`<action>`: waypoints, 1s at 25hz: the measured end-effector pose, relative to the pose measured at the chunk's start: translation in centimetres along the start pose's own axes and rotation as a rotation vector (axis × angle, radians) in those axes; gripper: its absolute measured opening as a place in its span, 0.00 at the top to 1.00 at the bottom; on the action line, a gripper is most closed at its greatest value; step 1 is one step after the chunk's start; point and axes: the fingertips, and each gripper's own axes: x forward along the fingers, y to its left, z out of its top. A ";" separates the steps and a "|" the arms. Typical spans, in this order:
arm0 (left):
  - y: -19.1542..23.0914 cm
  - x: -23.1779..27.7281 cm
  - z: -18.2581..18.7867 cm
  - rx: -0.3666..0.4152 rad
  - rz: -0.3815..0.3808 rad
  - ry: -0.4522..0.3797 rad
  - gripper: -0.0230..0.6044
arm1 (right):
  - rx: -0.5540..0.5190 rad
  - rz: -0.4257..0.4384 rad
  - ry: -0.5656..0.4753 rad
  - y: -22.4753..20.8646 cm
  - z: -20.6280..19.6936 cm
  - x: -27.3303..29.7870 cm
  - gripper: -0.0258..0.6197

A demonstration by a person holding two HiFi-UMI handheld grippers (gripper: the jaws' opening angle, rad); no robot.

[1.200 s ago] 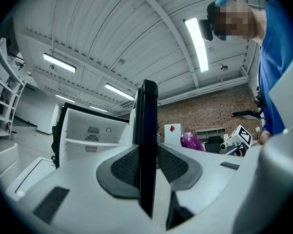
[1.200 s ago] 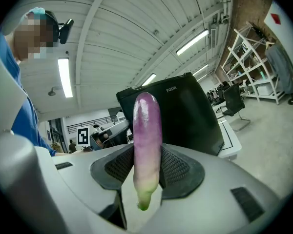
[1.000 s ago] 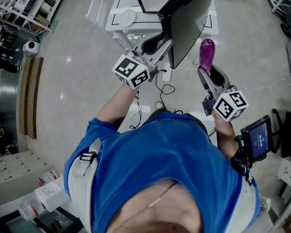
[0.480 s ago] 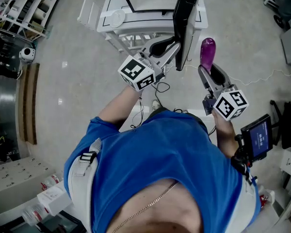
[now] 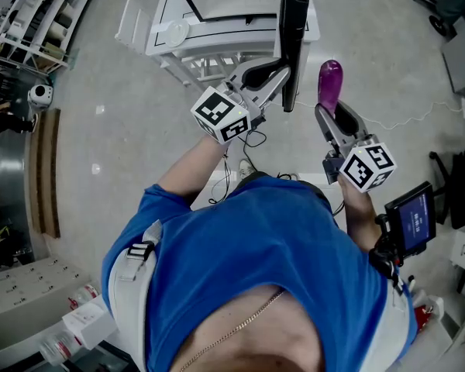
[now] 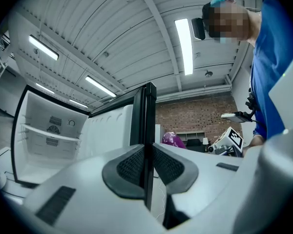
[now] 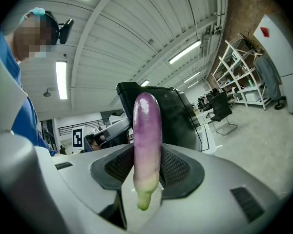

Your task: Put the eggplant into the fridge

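the fridge [image 5: 217,29] stands open, its white inside showing in the left gripper view with a shelf [image 6: 44,133] across it. its dark door [image 5: 293,37] is swung out and seen edge-on, between the two tools.

the left gripper [image 5: 283,72] has just been closing its jaws, and the door's edge is between them; in its own view both pads sit against that edge, so it is clenched on the door. the right gripper [image 5: 332,113] grasps the eggplant [image 5: 330,84] near its pale stem end, with the purple body sticking out past the jaws. the eggplant is in the air on the right of the door, outside the fridge and apart from it.

step in hand, as i judge it: holding the door open, with the eggplant not yet inside. the next move calls for carrying the eggplant round the door's edge into the white compartment and setting it on a shelf or the floor of it before the right jaws let go, while the left keeps the door out of the way.

count: one fridge, one door, two grippers, one eggplant.
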 end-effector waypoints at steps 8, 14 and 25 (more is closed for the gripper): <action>-0.5 0.6 -0.1 -0.019 0.045 -0.010 0.89 | 0.006 0.034 0.011 0.2 -0.6 -1.6 0.69; -1.0 -0.3 -1.8 -0.051 0.086 -0.005 0.89 | 0.010 0.069 0.033 0.7 -1.6 -2.3 0.69; 1.2 -5.5 -4.4 -0.134 0.262 0.017 0.95 | 0.014 0.185 0.112 4.1 -4.2 -0.9 0.69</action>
